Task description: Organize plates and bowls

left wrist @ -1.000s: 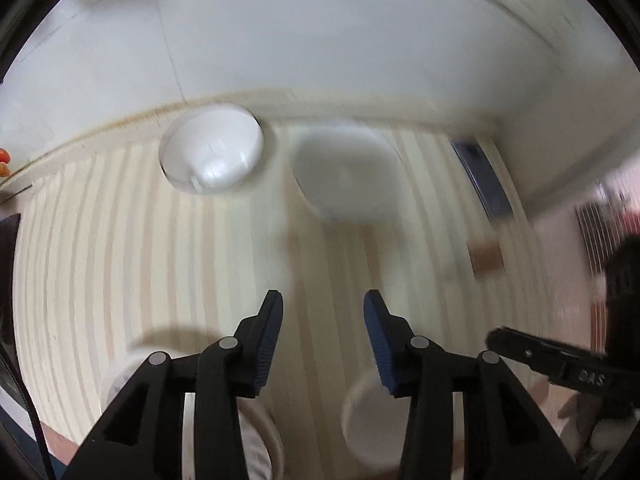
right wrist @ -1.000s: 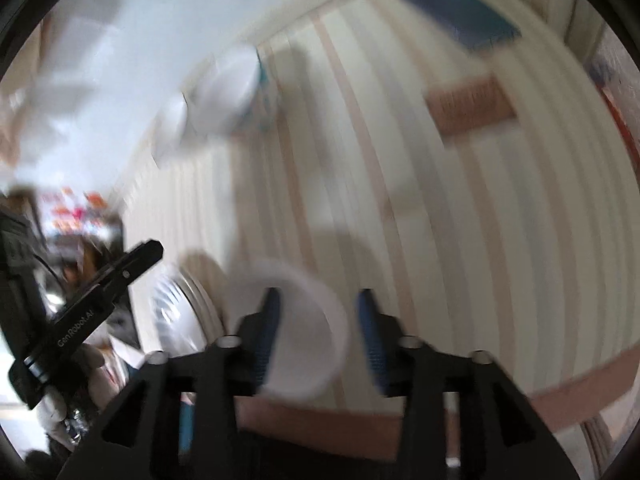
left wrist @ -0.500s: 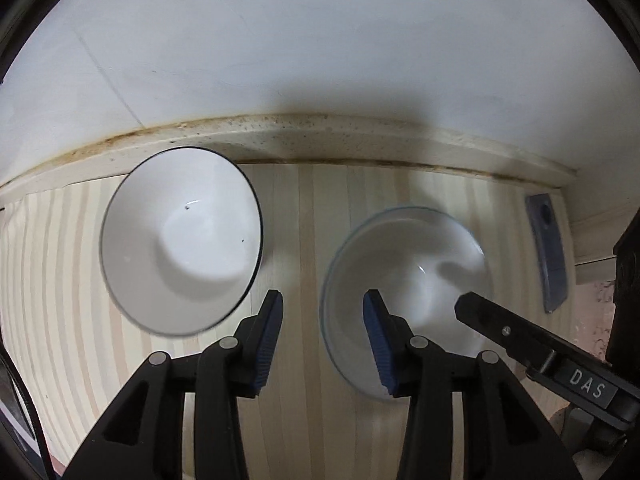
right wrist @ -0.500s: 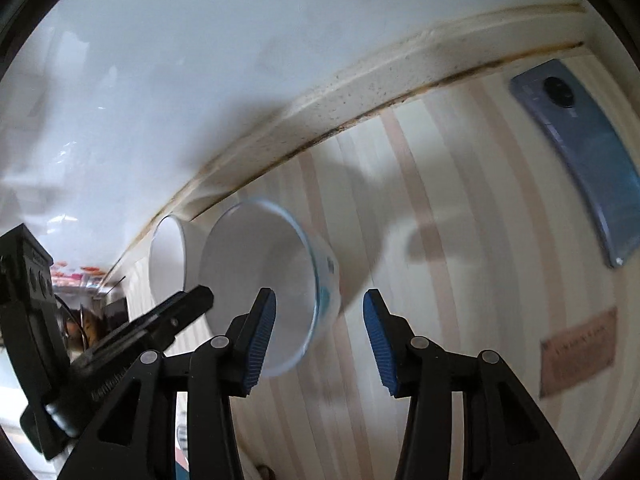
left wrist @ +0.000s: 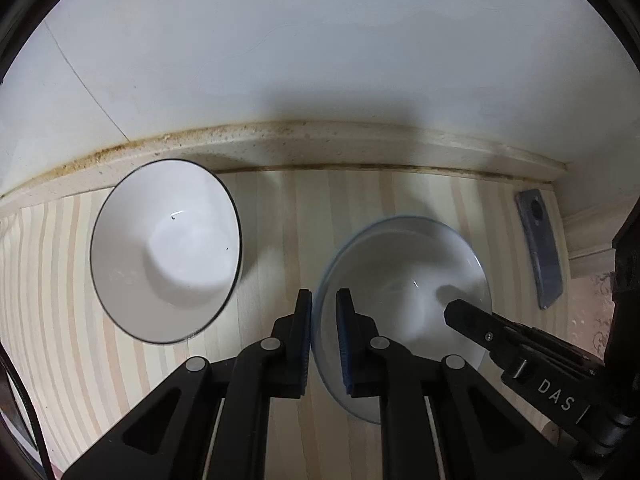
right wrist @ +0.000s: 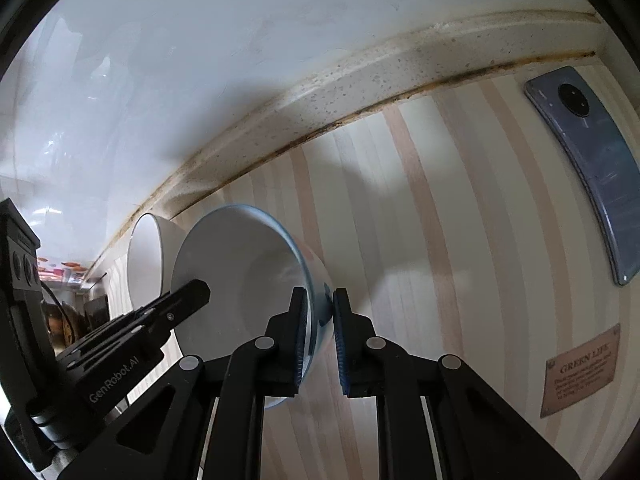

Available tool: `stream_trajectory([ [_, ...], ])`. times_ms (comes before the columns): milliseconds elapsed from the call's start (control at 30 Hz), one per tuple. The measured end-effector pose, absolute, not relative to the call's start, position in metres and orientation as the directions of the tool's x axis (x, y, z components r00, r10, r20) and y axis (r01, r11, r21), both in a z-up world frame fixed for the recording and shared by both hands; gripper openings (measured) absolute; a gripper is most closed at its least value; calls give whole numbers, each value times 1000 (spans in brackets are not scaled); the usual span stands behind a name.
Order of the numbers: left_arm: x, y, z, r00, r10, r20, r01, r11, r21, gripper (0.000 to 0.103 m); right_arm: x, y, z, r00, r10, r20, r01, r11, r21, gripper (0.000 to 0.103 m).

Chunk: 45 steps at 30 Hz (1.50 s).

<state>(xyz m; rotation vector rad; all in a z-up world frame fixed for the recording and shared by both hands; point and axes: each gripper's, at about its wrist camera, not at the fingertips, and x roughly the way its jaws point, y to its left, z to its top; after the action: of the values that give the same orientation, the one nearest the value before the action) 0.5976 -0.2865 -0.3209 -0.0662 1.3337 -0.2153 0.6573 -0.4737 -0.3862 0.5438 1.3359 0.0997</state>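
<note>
Striped in cream and pale tan, the worktop (left wrist: pixel 168 368) is running up to a speckled, stained ledge (left wrist: pixel 320 142) under a plain white wall (left wrist: pixel 320 40). Two bowls are sitting near that ledge, close beside each other but apart. On one side is the white bowl with a thin dark rim (left wrist: pixel 166 250), empty apart from a couple of tiny specks, with nothing touching it. On the other is the blue-rimmed bowl (left wrist: pixel 404 276), and both tools are working on it from opposite sides. The left gripper (left wrist: pixel 323 340) is pointing steeply down with its blue-padded fingers (left wrist: pixel 304 336) drawn narrow; having just been closing, they are now pinching the near rim of that bowl, one finger outside the wall and one inside. The right gripper (right wrist: pixel 320 334) is doing the same on the far side of the bowl, its fingers (right wrist: pixel 301 336) also having just been closing and now clamping the blue rim between them. From the right-hand camera the blue-rimmed bowl (right wrist: pixel 248 280) is looking tilted, though the lens may be causing that, and I cannot tell whether its base is touching the worktop. A grey-blue phone (right wrist: pixel 592 168) is lying flat, well away from the bowls, and a small brown label (right wrist: pixel 580 370) printed with pale lettering is lying nearer the worktop's front.
</note>
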Motion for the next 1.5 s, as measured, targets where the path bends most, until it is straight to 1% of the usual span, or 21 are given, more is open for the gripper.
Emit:
stream_trajectory([
  [200,571,-285,-287,251,-216,-944,146,972,-183,10,636,-480,-355,283,391,-876,217,863,456,15],
  [433,519,-283,-245,276,-256,-927,201,958,-205,10,584,-486,-310,320,401,-858,184,862,472,15],
  [700,459,-285,-233,250,-289,-924,244,942,-229,10,511,-498,-277,327,413,-850,191,852,488,15],
  [833,434,-284,-238,223,-293,-930,264,936,-232,10,479,-495,-277,310,407,-859,201,855,478,15],
  [1000,411,-283,-254,156,-299,-941,265,931,-252,10,446,-495,-296,268,418,-868,235,845,479,15],
  [1100,401,-284,-266,122,-284,-951,269,932,-244,10,432,-496,-308,241,424,-873,249,842,478,15],
  [1267,389,-286,-283,92,-250,-964,282,935,-216,10,419,-492,-328,196,427,-883,261,845,467,15],
  [1500,385,-289,-297,78,-220,-973,281,941,-190,10,415,-491,-342,178,432,-884,269,843,466,15],
])
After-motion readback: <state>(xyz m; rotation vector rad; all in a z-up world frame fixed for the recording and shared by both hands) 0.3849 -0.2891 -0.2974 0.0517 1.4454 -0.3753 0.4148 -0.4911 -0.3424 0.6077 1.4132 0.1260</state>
